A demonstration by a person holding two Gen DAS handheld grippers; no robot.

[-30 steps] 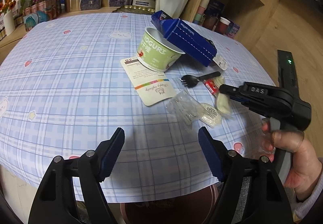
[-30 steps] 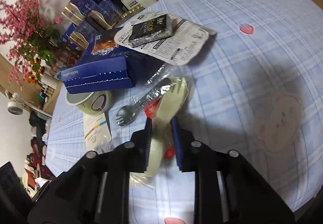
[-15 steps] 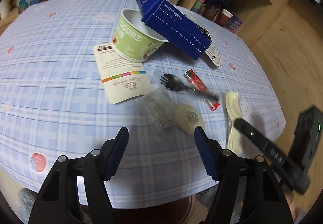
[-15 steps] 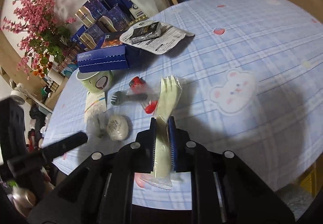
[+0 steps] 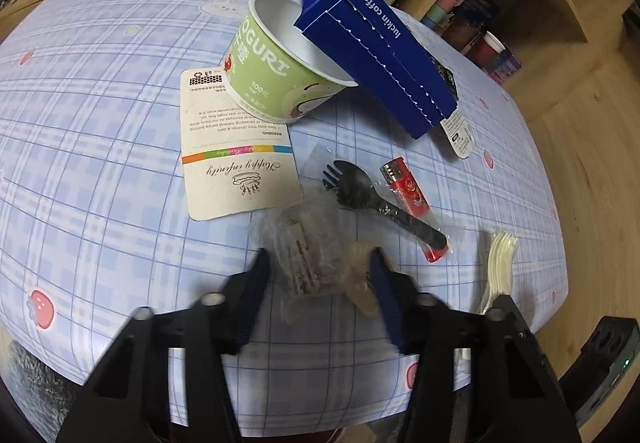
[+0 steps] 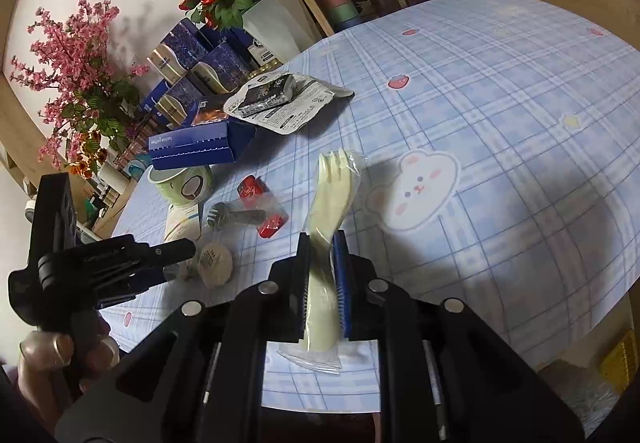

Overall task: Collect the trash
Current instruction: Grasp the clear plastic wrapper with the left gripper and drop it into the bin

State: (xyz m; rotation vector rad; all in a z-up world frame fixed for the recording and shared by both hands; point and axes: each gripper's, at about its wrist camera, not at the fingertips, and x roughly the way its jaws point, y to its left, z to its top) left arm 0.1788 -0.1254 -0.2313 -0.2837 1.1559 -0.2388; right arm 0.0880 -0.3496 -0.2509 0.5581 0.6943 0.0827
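Note:
My right gripper (image 6: 323,243) is shut on a cream plastic spork in a clear wrapper (image 6: 333,195), held over the near table edge; the spork also shows in the left wrist view (image 5: 500,263). My left gripper (image 5: 318,283) is open, its fingers on either side of a crumpled clear wrapper with a round cream packet (image 5: 312,263). It shows in the right wrist view (image 6: 176,249) beside that packet (image 6: 214,261). On the table lie a black spork (image 5: 376,199), a red lighter (image 5: 410,203), a white card (image 5: 236,155), a green yogurt cup (image 5: 280,59) and a blue coffee box (image 5: 384,55).
The table has a blue plaid cloth (image 5: 100,103). A white foil pouch with a black packet (image 6: 280,103) lies behind the blue box. Boxes, flower pots (image 6: 272,19) and shelves with cups stand at the far side. Wooden floor (image 5: 592,147) lies to the right.
My left gripper has dropped forward around the crumpled wrapper and narrowed. My right gripper has pulled the cream spork back toward the near table edge.

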